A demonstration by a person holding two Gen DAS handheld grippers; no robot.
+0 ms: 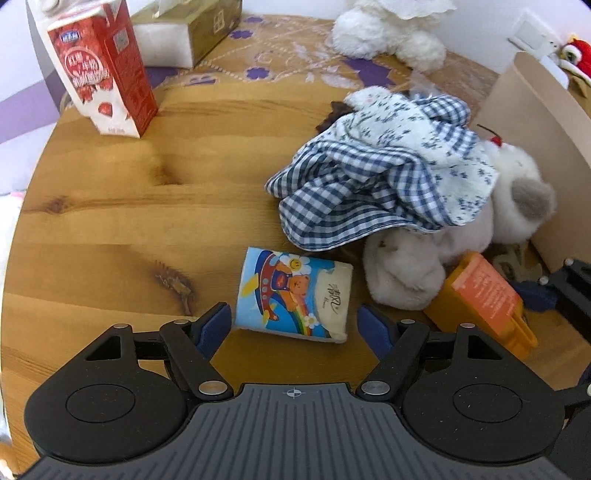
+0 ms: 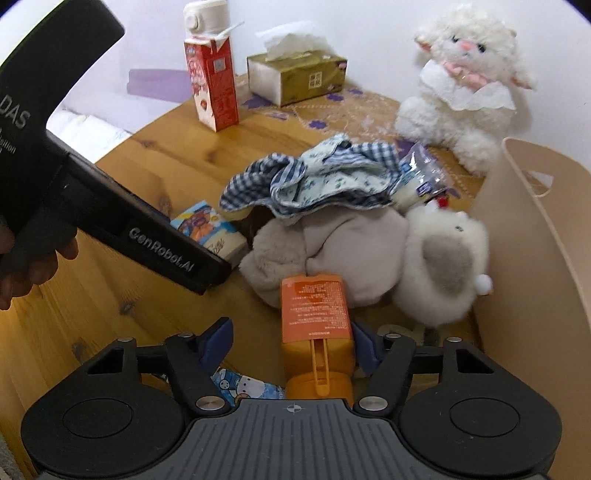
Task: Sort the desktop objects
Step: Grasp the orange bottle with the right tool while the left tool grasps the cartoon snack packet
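Below, in the left wrist view, the left hand-held gripper [image 1: 291,325] points steeply down at the wooden desk [image 1: 110,221] with its jaws spread wide. A tissue packet [image 1: 293,295] printed with a cartoon bear lies flat on the desk between the two blue fingertips [image 1: 214,325]; neither pad touches it, so the grip is released. Beyond the packet, a blue checked cloth [image 1: 369,177] is draped over a grey-and-white plush toy [image 1: 443,258]. An orange bottle [image 1: 484,299] lies on its side just beside the plush, at the right. A red milk carton [image 1: 107,70] stands upright at the far left, with a tissue box [image 1: 192,33] behind it and a beige basket [image 1: 535,147] at the right edge.

Next, in the right wrist view, the right hand-held gripper [image 2: 291,343] straddles the orange bottle [image 2: 316,325], which lies with its cap end toward the camera. The right fingertip sits against the bottle's side; the left fingertip [image 2: 218,339] stands apart from it, so the bottle is not clamped. The left hand-held gripper [image 2: 147,236], held in a hand [image 2: 33,273], reaches in from the left over the tissue packet [image 2: 210,229]. A white plush lamb [image 2: 469,85] sits upright at the far side, near the beige basket [image 2: 535,240].
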